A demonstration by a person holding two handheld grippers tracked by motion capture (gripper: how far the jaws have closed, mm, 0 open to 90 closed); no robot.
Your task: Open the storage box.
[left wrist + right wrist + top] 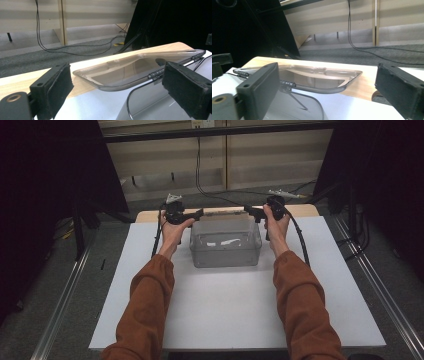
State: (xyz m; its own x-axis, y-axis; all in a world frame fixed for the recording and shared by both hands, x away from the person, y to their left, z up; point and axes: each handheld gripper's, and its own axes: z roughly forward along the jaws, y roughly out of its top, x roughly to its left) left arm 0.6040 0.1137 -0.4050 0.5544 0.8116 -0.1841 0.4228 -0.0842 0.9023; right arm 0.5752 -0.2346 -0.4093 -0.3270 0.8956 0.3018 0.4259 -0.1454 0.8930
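The high view shows one clear plastic box [226, 242] in the middle of the white tabletop [235, 315], with two orange sleeves and one hand-held gripper at each far corner. The two gripper views show its lid [135, 67] lying open behind the box, on the wooden edge. The left hand-held gripper [192, 214] and the right hand-held gripper [252, 211] are both released, their jaws wide apart and grasping nothing. Black cables [200, 175] lie on the floor behind.
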